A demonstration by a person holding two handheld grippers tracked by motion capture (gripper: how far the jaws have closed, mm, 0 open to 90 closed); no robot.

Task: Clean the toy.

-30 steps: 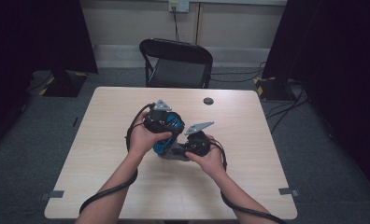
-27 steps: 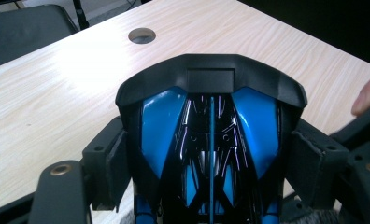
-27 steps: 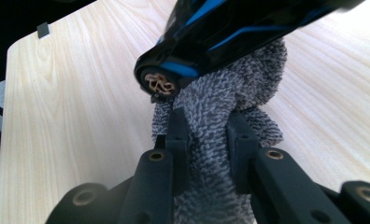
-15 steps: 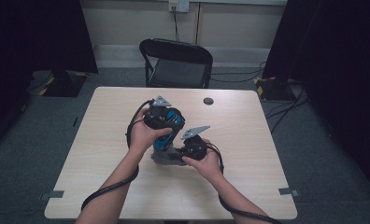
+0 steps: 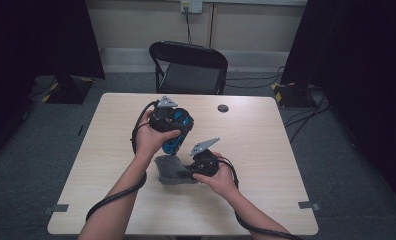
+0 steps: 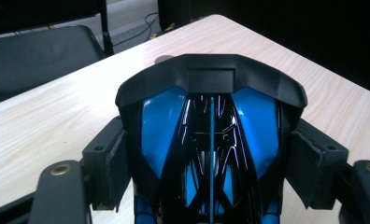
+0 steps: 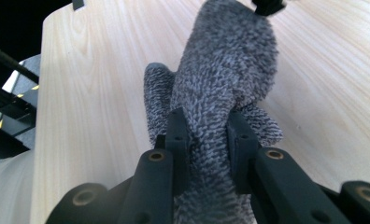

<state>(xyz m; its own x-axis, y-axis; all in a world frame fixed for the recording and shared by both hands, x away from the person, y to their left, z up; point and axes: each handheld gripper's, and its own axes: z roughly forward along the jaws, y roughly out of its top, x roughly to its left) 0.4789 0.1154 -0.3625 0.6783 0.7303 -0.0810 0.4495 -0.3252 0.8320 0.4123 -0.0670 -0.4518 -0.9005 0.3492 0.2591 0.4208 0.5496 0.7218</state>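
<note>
Left hand-held gripper (image 6: 211, 186): clamped on the blue-and-black toy car (image 6: 211, 140), held above the worktop (image 5: 266, 130) centre.
Right hand-held gripper (image 7: 206, 140): pinching the grey knitted cloth (image 7: 225, 79), near the car.
Advice: cloth is kept bunched, car steadied firmly.

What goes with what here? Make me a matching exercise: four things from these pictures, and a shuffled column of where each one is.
Things:
1. blue and black toy
2. grey cloth
3. small dark disc
4. folding chair

Places:
A. on the floor beyond the table's far edge
B. clamped in the left gripper
C. lying alone on the table, near its far edge
D. pinched in the right gripper

Pairs: 1-B, 2-D, 3-C, 4-A
</note>
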